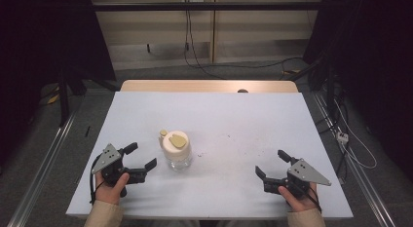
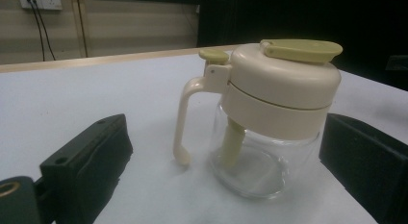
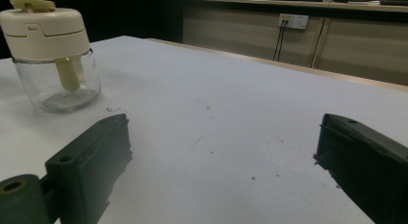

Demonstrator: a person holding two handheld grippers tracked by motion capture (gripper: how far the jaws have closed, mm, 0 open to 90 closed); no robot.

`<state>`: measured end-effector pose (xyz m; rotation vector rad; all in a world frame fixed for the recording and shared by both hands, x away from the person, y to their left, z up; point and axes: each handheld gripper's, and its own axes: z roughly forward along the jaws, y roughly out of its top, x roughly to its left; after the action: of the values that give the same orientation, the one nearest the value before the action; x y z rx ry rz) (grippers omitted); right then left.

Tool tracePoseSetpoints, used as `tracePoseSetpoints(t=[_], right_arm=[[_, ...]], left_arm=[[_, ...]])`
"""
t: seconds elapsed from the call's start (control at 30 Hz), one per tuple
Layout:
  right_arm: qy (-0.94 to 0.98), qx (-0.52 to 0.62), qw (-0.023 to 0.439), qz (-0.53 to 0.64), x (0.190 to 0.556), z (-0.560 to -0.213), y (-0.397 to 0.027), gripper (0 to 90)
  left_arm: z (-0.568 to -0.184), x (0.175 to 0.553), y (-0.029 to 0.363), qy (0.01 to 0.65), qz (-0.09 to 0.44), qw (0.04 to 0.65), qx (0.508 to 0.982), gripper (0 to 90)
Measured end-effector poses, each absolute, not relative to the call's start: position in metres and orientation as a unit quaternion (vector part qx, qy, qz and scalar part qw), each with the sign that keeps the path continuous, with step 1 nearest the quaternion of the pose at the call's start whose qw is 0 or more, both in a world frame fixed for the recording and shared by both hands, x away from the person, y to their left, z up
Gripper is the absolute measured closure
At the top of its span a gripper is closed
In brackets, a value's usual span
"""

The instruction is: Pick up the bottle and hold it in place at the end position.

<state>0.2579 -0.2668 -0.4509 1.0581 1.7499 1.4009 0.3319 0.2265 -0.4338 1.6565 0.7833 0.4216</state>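
A clear glass jar (image 1: 176,150) with a cream lid, a cream handle and a yellow-green flip cap stands on the white table (image 1: 243,124), left of its middle. The jar (image 2: 269,118) looks empty, with a pale tube hanging inside it. My left gripper (image 1: 140,156) rests open near the front left, its jaws spread and pointing at the jar just to its right, not touching it. My right gripper (image 1: 272,163) rests open near the front right, nothing between its jaws. From that side the jar (image 3: 53,56) stands well off to the left.
The white sheet covers a wooden table whose far edge (image 1: 209,85) shows bare. Small dark specks (image 3: 207,108) mark the sheet between jar and right gripper. Cables (image 1: 195,56) trail on the floor behind, and metal rails run along both sides.
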Motion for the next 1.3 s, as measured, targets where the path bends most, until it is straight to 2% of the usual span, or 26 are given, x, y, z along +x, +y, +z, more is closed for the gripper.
tracePoseSetpoints(t=[0.63, 1.3], right_arm=[[0.672, 0.4, 0.326, 0.532, 0.257, -0.45, -0.264, 4.2], [0.672, 0.398, 0.326, 0.532, 0.258, -0.449, -0.263, 4.3]], left_arm=[[-0.432, 0.329, 0.21, 0.317, 0.176, 0.592, 0.72, 3.1], [-0.436, 0.333, 0.18, 0.323, 0.171, 0.565, 0.739, 3.7]])
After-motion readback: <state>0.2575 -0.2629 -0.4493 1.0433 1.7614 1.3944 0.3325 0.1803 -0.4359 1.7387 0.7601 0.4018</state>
